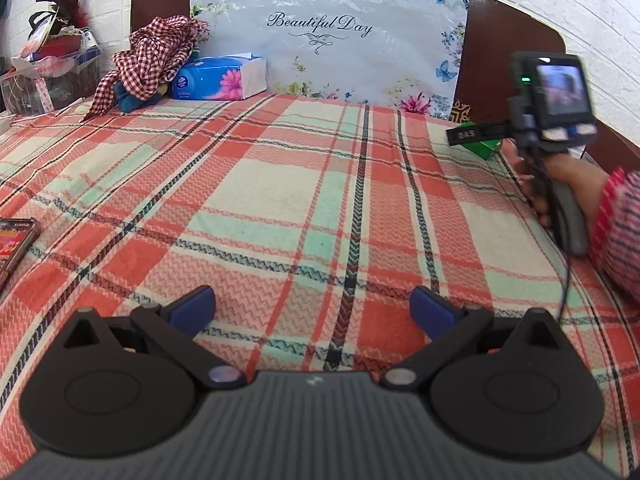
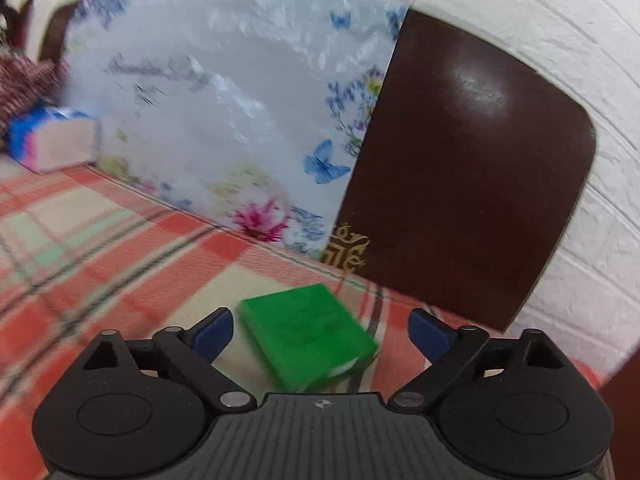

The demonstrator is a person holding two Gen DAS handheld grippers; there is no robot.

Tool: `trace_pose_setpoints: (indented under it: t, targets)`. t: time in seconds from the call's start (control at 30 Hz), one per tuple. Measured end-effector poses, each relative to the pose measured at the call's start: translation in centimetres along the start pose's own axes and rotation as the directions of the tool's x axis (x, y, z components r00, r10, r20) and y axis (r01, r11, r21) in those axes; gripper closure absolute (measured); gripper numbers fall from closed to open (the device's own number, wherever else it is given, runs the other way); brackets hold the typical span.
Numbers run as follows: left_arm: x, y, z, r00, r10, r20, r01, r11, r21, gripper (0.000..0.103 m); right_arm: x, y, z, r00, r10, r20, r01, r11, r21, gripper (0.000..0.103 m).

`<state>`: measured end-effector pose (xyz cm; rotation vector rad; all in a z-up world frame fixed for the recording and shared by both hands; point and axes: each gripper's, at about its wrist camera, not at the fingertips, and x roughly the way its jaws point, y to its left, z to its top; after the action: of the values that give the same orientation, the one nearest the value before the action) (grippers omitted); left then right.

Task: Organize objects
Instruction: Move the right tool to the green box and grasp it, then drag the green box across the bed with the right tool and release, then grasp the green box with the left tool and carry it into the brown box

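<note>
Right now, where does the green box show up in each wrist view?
Left wrist: green box at far right, partly behind the right tongs.
Right wrist: green box low centre, between the open fingers.
Shared landmark: the floral "Beautiful Day" bag.

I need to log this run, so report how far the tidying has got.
Done: nothing shows as tidied yet. In hand: the right gripper is open around the green box near the headboard, not yet gripping. The left gripper is open and holds nothing. Left: the checked cloth and tissue pack sit untouched.
</note>
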<state>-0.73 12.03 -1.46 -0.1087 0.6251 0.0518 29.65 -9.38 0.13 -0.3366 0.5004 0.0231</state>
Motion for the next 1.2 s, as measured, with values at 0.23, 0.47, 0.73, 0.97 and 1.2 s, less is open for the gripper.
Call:
trace_pose_setpoints:
  t: [0.23, 0.47, 0.73, 0.97, 1.2]
  targets:
    - [0.2, 0.1, 0.2, 1.0, -0.015, 0.0, 0.015, 1.0, -0.007, 0.0, -2.4, -0.6, -1.5, 0.993, 0.116, -0.004, -0.115, 0.988, 0.102, 0.043]
    - [0.2, 0.0, 0.2, 1.0, -0.01, -0.001, 0.01, 1.0, 0.003, 0.0, -12.0, -1.1, -7.4, 0.97, 0.24, -0.028, -0.235, 0.965, 0.12, 0.043]
    - [0.4, -0.6, 0.3, 1.0, 0.017, -0.02, -0.016, 0.999, 0.035, 0.0, -22.6, -3.8, -14.4, 0.961, 0.272, -0.059, -0.26, 0.952, 0.159, 0.041]
    - [-1.4, -3.4, 3.3, 0.97, -0.219, -0.109, 0.204, 0.969, -0.139, 0.01, -25.3, -3.9, -16.2, 0.962, 0.27, -0.039, -0.26, 0.951, 0.165, 0.025]
    - [-0.1, -15.9, 4.4, 0.872, -0.399, -0.282, 0.409, 0.912, -0.025, 0.011, -24.0, -4.1, -15.9, 0.955, 0.29, -0.061, -0.274, 0.942, 0.193, 0.017]
